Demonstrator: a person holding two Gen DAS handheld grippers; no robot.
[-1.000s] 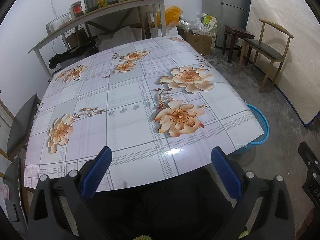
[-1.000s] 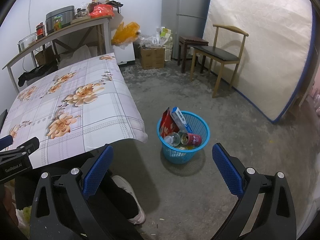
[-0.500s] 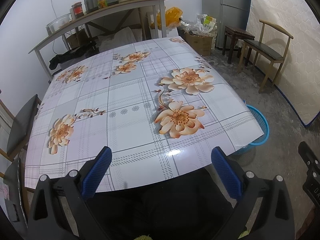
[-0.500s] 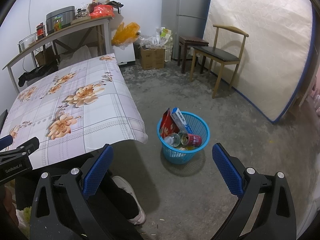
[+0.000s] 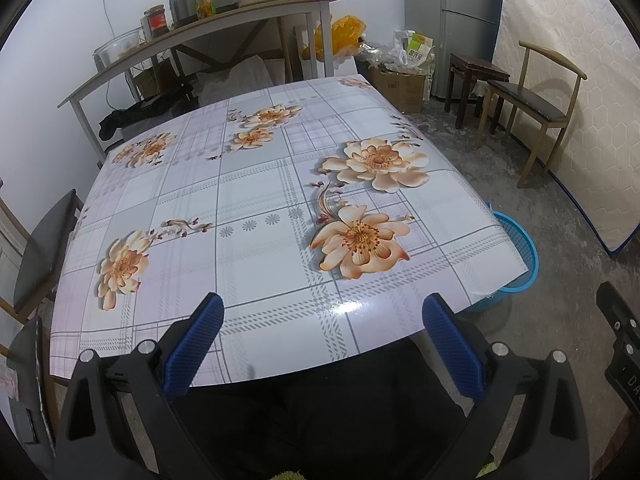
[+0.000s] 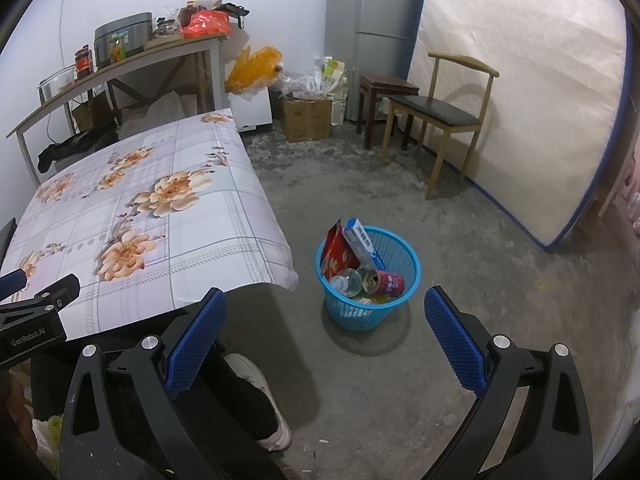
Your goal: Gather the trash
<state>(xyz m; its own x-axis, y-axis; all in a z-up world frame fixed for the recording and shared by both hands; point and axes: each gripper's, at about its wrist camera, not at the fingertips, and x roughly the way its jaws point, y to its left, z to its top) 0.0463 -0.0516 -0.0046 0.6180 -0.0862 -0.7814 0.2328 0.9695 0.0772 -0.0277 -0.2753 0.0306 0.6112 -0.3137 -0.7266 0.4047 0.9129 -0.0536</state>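
A blue plastic basket (image 6: 394, 306) stands on the concrete floor right of the table, with a red snack bag (image 6: 338, 256), a blue-and-white box (image 6: 360, 240), a red can (image 6: 386, 282) and a clear bottle (image 6: 346, 281) inside. In the left wrist view only the basket's rim (image 5: 520, 248) shows past the table corner. My right gripper (image 6: 326, 338) is open and holds nothing, hanging above the floor just in front of the basket. My left gripper (image 5: 323, 342) is open with nothing in it, over the near edge of the flowered tablecloth (image 5: 248, 216), which carries no loose items.
A person's dark trousers and white shoe (image 6: 260, 392) are below the table edge. A wooden chair (image 6: 444, 116), a dark stool (image 6: 386, 84), a cardboard box (image 6: 306, 118), a fridge and a leaning mattress (image 6: 520, 92) stand at the back right. A cluttered shelf-table (image 5: 200, 36) stands behind.
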